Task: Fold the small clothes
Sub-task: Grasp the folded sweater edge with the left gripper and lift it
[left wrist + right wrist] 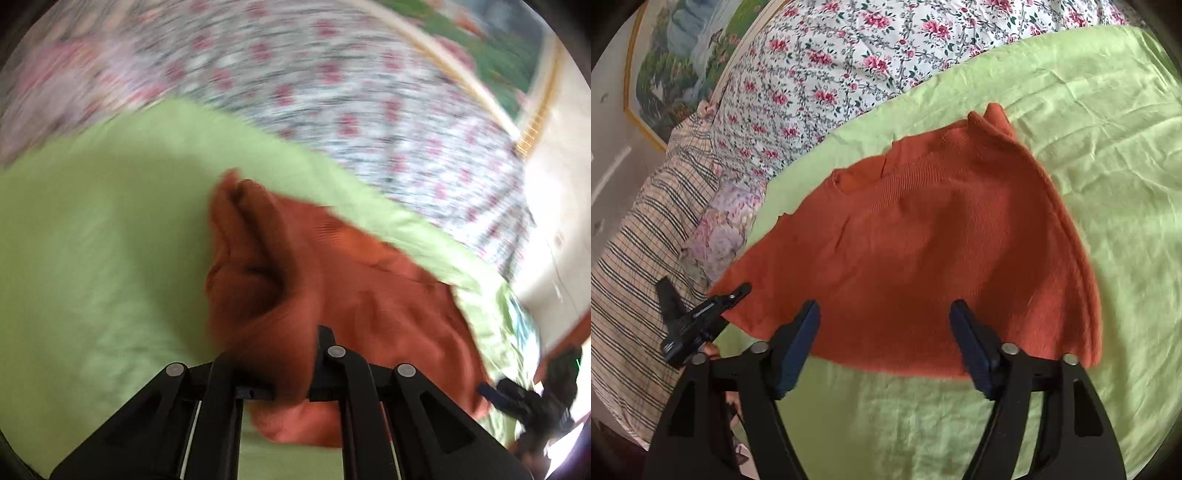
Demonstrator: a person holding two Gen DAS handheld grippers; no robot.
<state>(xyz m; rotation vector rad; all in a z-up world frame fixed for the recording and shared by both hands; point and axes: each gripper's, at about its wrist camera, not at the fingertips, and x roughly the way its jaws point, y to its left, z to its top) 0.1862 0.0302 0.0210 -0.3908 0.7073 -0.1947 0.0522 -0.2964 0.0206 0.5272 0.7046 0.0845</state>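
An orange knit top point(923, 236) lies on a light green sheet point(1108, 155). In the right wrist view my right gripper point(884, 314) is open, its blue-padded fingers point(801, 332) spread just above the top's near edge, touching nothing. My left gripper point(701, 314) shows at the left, pinching the top's left corner. In the blurred left wrist view my left gripper point(291, 369) is shut on a bunched fold of the orange top point(280, 266), lifted off the green sheet point(92, 240). The right gripper point(528, 391) shows at the lower right.
A floral bedspread point(849, 55) lies behind the green sheet. A striped pillow point(639, 258) and a pale floral cushion point(724, 225) sit at the left. A framed landscape picture point(676, 62) hangs on the wall.
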